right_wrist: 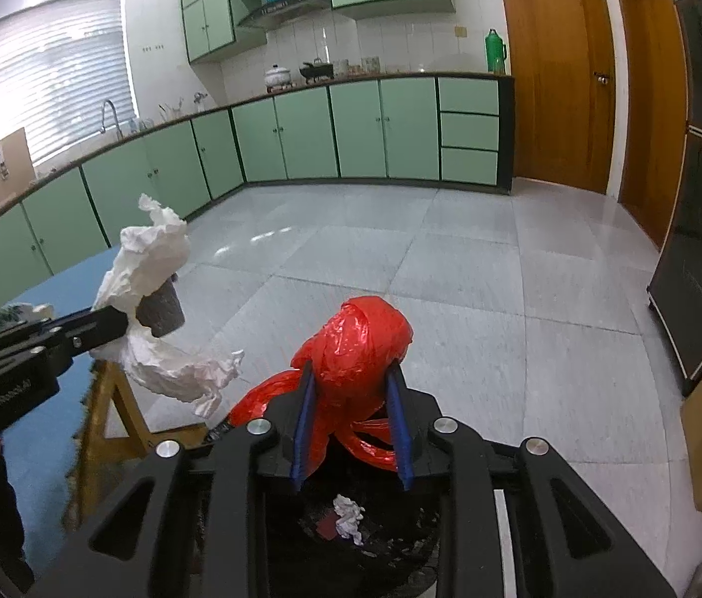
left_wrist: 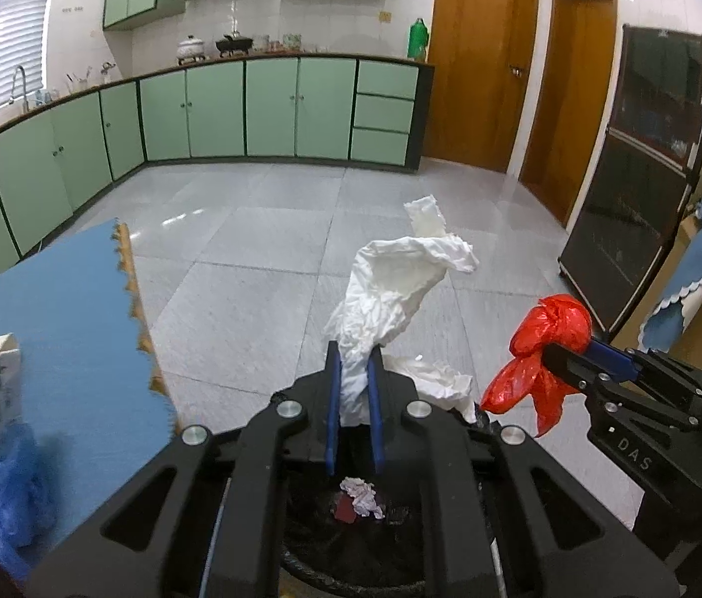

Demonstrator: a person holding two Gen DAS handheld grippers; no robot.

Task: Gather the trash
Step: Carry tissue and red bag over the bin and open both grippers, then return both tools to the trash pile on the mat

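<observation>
Clamping a crumpled white paper towel [left_wrist: 390, 294], the left gripper [left_wrist: 354, 354] hangs beside the right gripper [right_wrist: 351, 373], whose jaws squeeze a bunched red plastic bag [right_wrist: 355, 344] above the black trash bin [left_wrist: 311, 568].

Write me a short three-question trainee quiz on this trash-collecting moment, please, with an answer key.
1. True or false: the left hand-held gripper is clamped on crumpled white paper.
2. What does the right hand-held gripper hold? A) a blue bag B) a red plastic bag C) a carton
3. Fill in: below both grippers sits a black ____ that already contains a small paper wad.

Key: 1 true; 2 B; 3 bin.
</observation>
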